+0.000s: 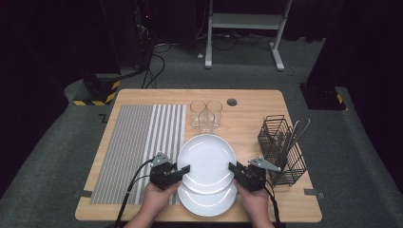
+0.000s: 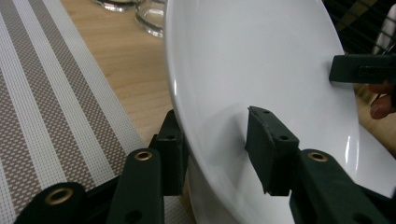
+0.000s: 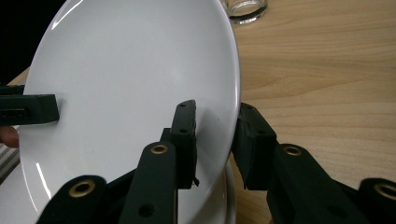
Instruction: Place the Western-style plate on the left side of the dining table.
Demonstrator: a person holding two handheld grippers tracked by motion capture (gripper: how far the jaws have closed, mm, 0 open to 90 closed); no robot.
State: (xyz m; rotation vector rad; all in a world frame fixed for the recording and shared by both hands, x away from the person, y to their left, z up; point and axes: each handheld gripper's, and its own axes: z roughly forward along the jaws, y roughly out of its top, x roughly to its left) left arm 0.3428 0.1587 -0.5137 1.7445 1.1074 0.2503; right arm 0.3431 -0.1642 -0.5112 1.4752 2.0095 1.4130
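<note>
- While both hands work the same white top plate (image 1: 206, 159), layout left to right on the table (image 1: 247, 118): striped placemat (image 1: 138, 142), two glasses (image 1: 206, 114) at the back centre, plate stack at the front centre, wire cutlery basket (image 1: 281, 149) at the right.
- Placemat lies flat with nothing on it, just beside the stack; my read is it's the likely drop zone, which would explain lifting the plate toward that side.
- Left gripper (image 1: 183, 169) comes in at the top plate's left rim. In the left gripper view one jaw sits under the rim and the other over the plate's face, rim between them (image 2: 215, 154).
- Left jaws are partly closed and straddle the rim. The upper pad looks to be resting on the white face; can't confirm firm pressure on the underside.
- Top plate sits tilted over a lower plate (image 1: 209, 202), whose front edge shows toward the person. Gripping opposite rims makes sense: a wide, slick dish would swing from a one-sided pinch.
- Right gripper (image 1: 234, 167) mirrors it at the right rim. In the right gripper view the rim runs between the two jaws (image 3: 212, 140), one pad on the face, one behind the edge.
- Right jaws are narrowed close around the rim and appear to pinch it; contact looks tighter than on the left.
- Basket holds upright utensils, well apart from the plates; not involved.
</note>
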